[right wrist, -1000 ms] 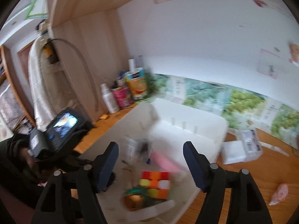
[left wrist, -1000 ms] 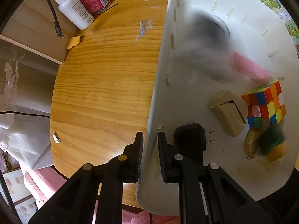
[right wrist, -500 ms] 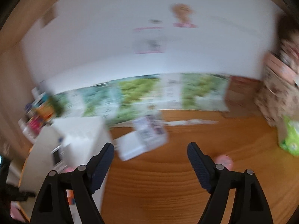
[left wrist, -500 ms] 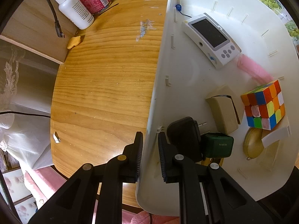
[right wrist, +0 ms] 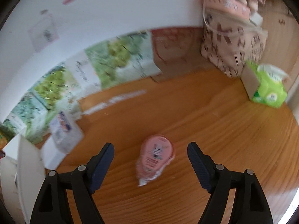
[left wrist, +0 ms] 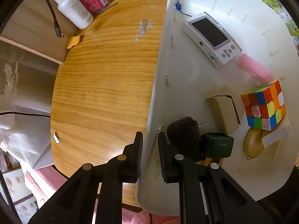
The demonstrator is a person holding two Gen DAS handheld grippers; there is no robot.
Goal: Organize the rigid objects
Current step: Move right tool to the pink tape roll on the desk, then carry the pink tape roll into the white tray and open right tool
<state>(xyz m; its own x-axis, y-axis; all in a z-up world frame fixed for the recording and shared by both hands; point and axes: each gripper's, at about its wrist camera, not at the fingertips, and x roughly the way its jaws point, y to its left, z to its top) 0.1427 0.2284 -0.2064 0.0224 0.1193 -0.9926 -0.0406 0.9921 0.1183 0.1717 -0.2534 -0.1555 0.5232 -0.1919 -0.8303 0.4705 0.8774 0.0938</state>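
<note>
My left tool (left wrist: 150, 149) stays clamped on the white bin's (left wrist: 158, 85) near wall. My right tool (right wrist: 150, 165), wide open and empty, has swung away from the bin to the pink packet (right wrist: 156, 158) on the tabletop (right wrist: 214, 130), likely next to collect.

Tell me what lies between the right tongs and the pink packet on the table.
Only bare wooden table: in the right wrist view, the pink packet lies ahead of the open right tongs.

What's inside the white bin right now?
In the white bin: handheld device, pink roller, puzzle cube, beige box, black adapter, green case. Anything beneath them is hidden.
</note>
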